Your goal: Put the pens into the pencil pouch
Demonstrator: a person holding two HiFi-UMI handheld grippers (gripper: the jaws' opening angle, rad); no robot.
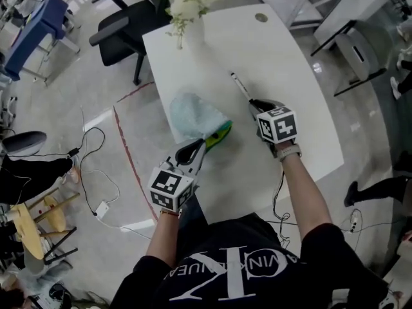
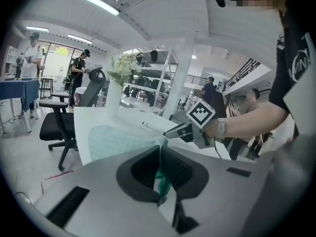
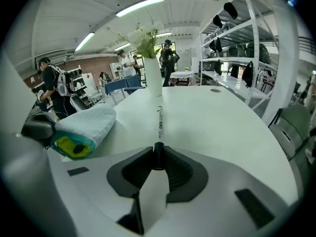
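A pale blue pencil pouch [image 1: 191, 116] lies on the white table [image 1: 290, 63], its green-and-yellow open mouth [image 3: 71, 146] turned toward the right gripper. My left gripper [image 1: 205, 143] is shut on the teal edge of the pouch [image 2: 111, 139] at that mouth. A white pen with a black end [image 1: 239, 84] lies to the right of the pouch, pointing away across the table. My right gripper [image 1: 255, 105] has its jaws pressed on the pen's black near end [image 3: 158, 154], and the rest of the pen [image 3: 159, 125] sticks out ahead, low over the tabletop.
A white vase with flowers [image 1: 192, 28] stands at the table's far edge. A black office chair [image 1: 122, 28] sits beyond the far left corner. Cables [image 1: 96, 172] trail on the floor to the left. Shelving [image 3: 237, 58] and people stand in the background.
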